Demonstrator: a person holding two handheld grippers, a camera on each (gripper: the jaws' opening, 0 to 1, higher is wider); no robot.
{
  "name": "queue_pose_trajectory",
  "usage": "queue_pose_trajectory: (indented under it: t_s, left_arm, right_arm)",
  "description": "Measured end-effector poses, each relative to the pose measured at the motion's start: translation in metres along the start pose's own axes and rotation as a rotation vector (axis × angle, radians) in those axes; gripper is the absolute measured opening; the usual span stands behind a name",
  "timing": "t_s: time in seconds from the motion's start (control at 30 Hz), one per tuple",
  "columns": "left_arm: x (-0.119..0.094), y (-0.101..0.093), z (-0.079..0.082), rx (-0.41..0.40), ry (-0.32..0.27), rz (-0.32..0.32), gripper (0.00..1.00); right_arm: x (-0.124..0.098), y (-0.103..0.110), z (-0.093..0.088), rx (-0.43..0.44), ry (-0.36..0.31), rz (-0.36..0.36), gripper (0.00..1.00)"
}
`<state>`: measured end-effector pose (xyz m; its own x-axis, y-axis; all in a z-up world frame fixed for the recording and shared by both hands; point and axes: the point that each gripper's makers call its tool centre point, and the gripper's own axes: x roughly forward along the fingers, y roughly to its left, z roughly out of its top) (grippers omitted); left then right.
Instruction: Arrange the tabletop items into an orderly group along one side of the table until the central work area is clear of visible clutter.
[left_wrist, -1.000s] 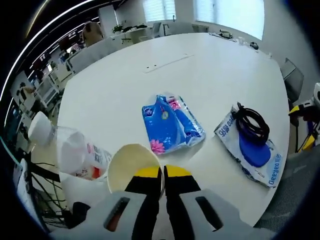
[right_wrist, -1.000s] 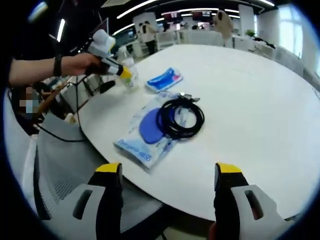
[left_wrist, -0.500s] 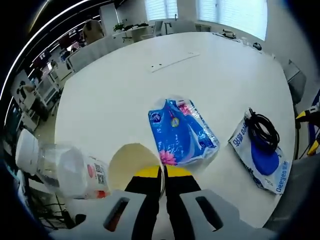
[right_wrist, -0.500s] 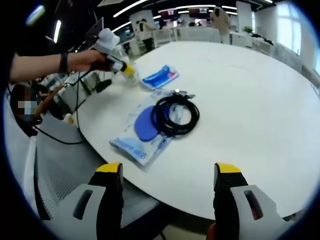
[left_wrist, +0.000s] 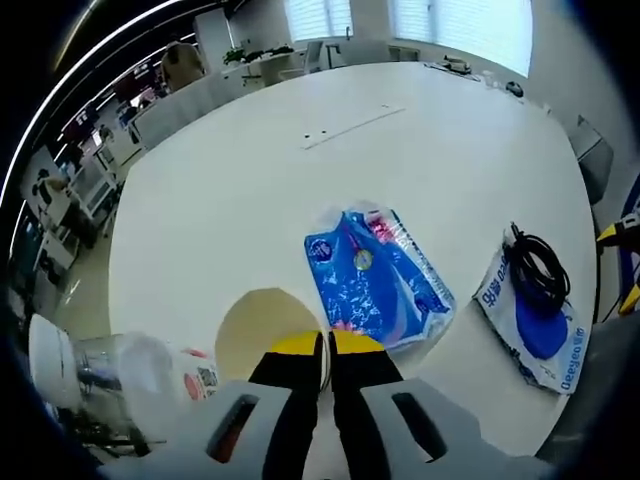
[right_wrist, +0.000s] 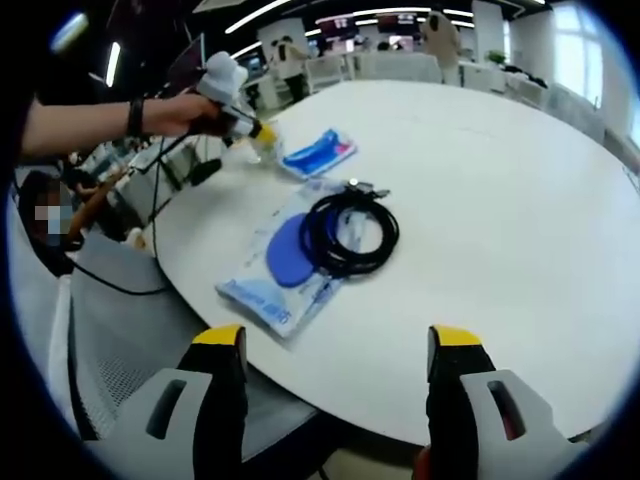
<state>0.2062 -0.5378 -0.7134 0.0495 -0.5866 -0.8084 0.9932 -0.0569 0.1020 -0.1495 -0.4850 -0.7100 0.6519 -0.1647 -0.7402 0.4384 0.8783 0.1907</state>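
the bench (left_wrist: 250, 170) has a smooth, matt white top; the blue pack (left_wrist: 375, 285) is glossy, crinkled plastic film; the cup (left_wrist: 262, 330) looks like matt cream paper; the bottle (left_wrist: 120, 375) is clear plastic with a white cap; the cable (right_wrist: 345, 235) is black, smooth and faintly shiny, lying on a glossy pouch (right_wrist: 290, 270) of printed film

L hand-held gripper (left_wrist: 327, 345) carried paper cup (left_wrist: 262, 330) toward blue pack (left_wrist: 377, 279).
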Motion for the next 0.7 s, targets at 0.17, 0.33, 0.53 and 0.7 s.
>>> queue_pose_trajectory:
  t_s: [0.17,0.33,0.53,0.7]
  left_arm:
    - [-0.001,0.003,0.002,-0.035,-0.009,0.001,0.07]
    - [-0.007,0.001,0.005,-0.06,-0.037,-0.016,0.12]
    - [-0.023,0.003,0.007,-0.079,-0.077,0.001,0.15]
    - [-0.034,0.007,0.01,-0.081,-0.124,0.02,0.16]
  right_arm:
    - [0.001,-0.001,0.0,0.003,0.002,-0.001,0.72]
    - [0.003,-0.001,-0.001,0.003,0.005,0.002,0.72]
    - [0.006,0.001,0.0,0.004,0.001,0.007,0.71]
    - [0.008,0.003,0.0,0.002,-0.002,0.012,0.71]
